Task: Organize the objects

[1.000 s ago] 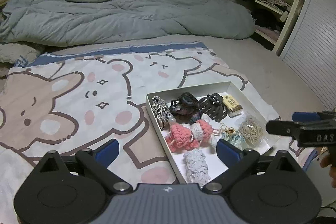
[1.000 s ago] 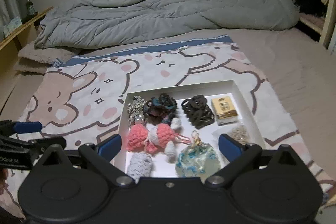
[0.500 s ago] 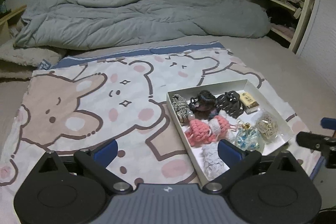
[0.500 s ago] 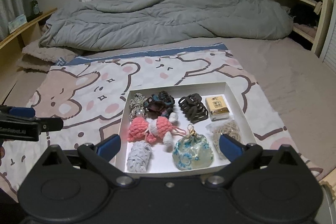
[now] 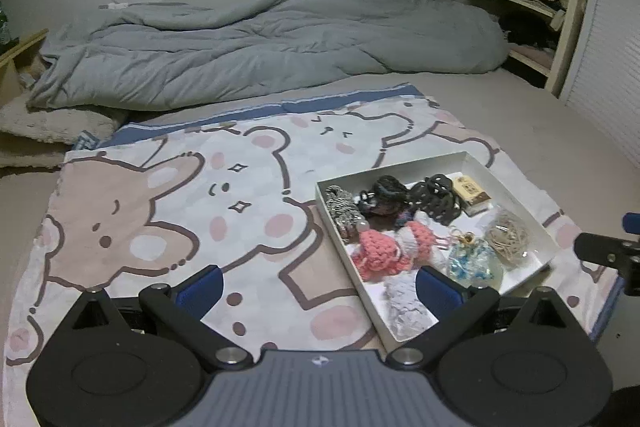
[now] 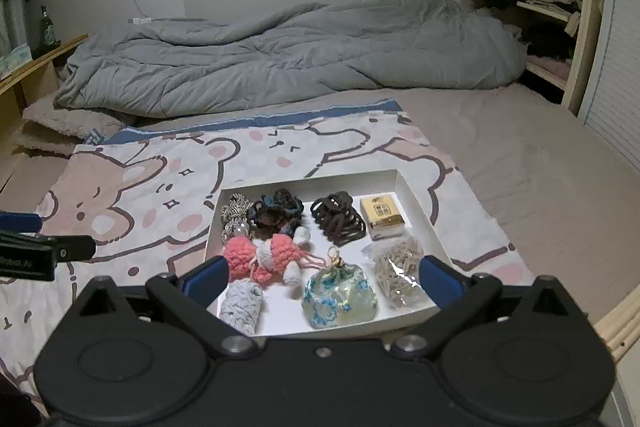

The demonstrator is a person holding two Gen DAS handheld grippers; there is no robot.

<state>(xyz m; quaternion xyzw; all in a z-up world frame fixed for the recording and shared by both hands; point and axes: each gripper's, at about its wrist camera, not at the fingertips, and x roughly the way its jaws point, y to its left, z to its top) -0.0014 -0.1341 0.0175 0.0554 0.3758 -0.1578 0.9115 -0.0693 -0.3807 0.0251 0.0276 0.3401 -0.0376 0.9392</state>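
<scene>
Two tools (image 5: 318, 285) (image 6: 324, 277) spread wide, white tray (image 6: 416, 195) full, bear blanket (image 6: 160, 183)

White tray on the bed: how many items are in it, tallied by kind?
In the white tray, right wrist view:
Scrunchies or hair ties: 3, zebra-striped, dark, grey knit
Claw clips: 1, dark brown
Crochet pieces: 1, pink and white
Small boxes: 1, gold
Floral pouches: 1
Bags of rubber bands: 1
Total: 8

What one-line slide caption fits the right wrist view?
Open right gripper poised over a white tray of hair accessories on a cartoon bear blanket.
</scene>
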